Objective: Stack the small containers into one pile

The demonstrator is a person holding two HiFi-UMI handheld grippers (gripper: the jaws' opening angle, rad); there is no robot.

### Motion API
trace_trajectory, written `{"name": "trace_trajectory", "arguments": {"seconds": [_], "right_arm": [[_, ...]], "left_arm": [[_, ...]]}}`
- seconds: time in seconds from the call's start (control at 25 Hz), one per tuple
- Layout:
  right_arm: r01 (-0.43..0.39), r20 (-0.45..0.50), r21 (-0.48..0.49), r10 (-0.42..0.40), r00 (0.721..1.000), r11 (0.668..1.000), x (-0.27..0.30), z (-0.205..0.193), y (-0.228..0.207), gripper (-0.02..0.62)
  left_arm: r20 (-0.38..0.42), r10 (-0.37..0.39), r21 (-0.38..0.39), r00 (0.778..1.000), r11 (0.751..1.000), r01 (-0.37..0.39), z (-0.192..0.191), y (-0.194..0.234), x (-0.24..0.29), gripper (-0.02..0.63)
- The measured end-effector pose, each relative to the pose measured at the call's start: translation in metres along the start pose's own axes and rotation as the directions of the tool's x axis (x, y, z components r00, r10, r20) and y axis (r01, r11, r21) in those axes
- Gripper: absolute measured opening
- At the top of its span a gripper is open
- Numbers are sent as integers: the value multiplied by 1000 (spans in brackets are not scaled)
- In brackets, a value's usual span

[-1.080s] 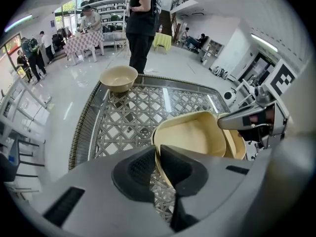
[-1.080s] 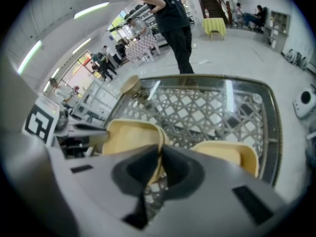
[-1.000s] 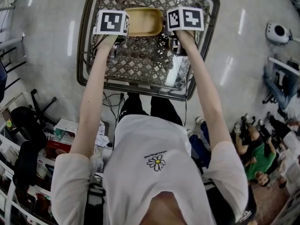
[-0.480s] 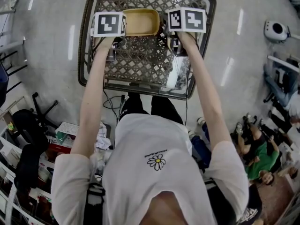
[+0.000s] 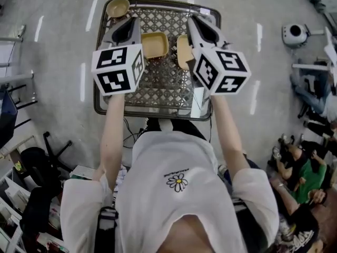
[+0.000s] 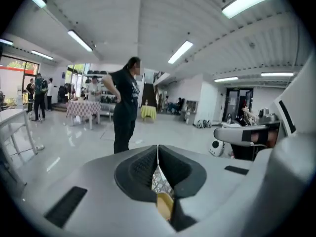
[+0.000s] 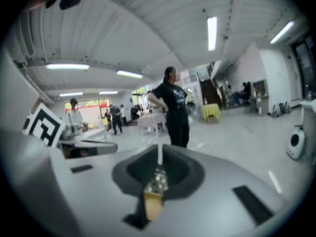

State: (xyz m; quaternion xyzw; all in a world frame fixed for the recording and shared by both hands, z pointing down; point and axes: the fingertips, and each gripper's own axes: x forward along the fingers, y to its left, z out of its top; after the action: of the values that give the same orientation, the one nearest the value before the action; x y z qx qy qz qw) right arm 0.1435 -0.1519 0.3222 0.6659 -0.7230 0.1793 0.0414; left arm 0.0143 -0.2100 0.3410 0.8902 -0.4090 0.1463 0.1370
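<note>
Left gripper (image 5: 128, 22) is clenched on nothing, its jaws pressed together in its own view. The right gripper (image 5: 195, 21) is likewise closed and empty. Both hang raised above the mesh cart (image 5: 152, 91). On it, a square tan container (image 5: 155, 44) sits toward 12 o'clock. A second tan container (image 5: 184, 50) lies just beside it at 1 o'clock, partly hidden by the right gripper. A round bowl (image 5: 118, 7) rests well apart at the 11 o'clock corner. No pile shows, so the stacking looks undone: the pieces remain to be gathered onto one.
</note>
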Motion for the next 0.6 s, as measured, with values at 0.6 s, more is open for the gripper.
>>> {"name": "trace_trajectory", "arguments": {"seconds": [0.6], "right_arm": [[116,330,28,-119,936,993,-148,36,33,48]], "left_arm": [[357,-54,155,933,988,-3,70,-81,-113,26]]}}
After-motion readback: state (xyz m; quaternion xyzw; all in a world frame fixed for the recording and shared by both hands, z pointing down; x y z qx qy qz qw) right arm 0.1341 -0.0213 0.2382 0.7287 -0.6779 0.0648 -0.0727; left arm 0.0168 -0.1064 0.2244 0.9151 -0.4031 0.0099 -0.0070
